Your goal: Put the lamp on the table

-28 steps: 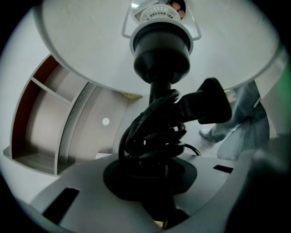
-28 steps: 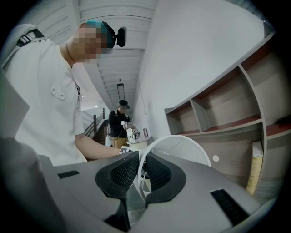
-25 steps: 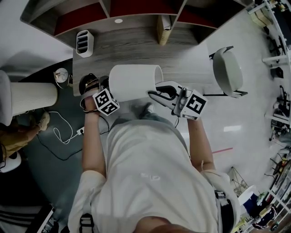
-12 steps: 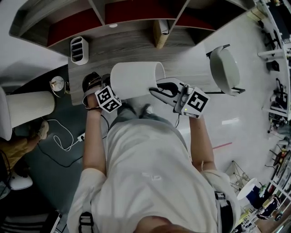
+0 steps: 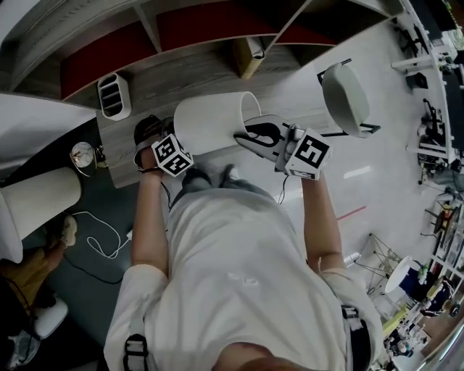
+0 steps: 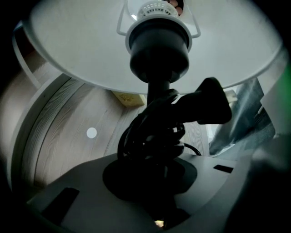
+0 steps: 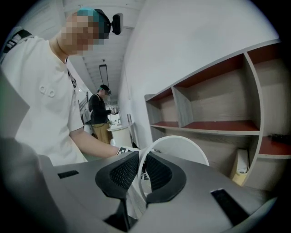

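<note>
The lamp lies tilted between both grippers, just above the near edge of the wooden table (image 5: 170,78). Its white shade (image 5: 209,122) points right in the head view. In the left gripper view the black stem (image 6: 157,98) with its wound-up cord (image 6: 152,134) rises to the shade (image 6: 82,45). My left gripper (image 6: 150,170) is shut on the bottom of that stem, and it shows beside its marker cube (image 5: 172,154) as the left gripper (image 5: 148,138). My right gripper (image 7: 142,173) pinches the shade's thin rim (image 7: 175,139); in the head view the right gripper (image 5: 248,133) sits at the shade's open end.
A white slotted holder (image 5: 112,94) and a yellowish box (image 5: 246,56) stand on the table under red-backed shelves (image 5: 196,22). A white chair (image 5: 344,100) is at the right. A small clock (image 5: 82,153), another white shade (image 5: 36,203) and a floor cable (image 5: 101,232) lie left. A second person (image 7: 100,111) stands far off.
The lamp and both grippers have drifted slightly up in the head view, towards the table, as the view swings. Both grips are unchanged.
</note>
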Demonstrator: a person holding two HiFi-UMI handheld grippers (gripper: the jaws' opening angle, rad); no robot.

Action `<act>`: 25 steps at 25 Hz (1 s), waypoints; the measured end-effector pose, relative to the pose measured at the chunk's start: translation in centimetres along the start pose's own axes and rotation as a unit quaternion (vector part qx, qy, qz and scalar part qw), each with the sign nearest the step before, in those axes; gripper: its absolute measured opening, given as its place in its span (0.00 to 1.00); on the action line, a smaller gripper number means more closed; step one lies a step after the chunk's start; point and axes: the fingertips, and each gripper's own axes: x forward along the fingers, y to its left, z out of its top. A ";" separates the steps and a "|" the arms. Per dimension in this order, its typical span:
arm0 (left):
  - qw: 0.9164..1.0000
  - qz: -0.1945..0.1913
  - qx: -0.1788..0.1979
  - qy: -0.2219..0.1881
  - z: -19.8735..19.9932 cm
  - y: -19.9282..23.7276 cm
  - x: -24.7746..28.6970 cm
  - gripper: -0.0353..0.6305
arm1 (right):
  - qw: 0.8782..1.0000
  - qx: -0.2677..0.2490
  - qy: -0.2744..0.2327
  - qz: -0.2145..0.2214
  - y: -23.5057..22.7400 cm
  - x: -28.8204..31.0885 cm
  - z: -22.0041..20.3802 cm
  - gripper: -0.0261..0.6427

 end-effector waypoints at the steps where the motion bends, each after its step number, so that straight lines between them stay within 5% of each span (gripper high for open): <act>1: 1.000 -0.006 -0.001 -0.004 0.1 0.1 0.3 0.19 | 1.000 0.002 0.005 -0.003 -0.3 0.2 0.1 0.15; 25: 0.991 -0.079 -0.016 -0.109 4.0 -0.5 5.5 0.21 | 0.989 0.017 0.134 -0.065 -3.8 2.6 0.7 0.16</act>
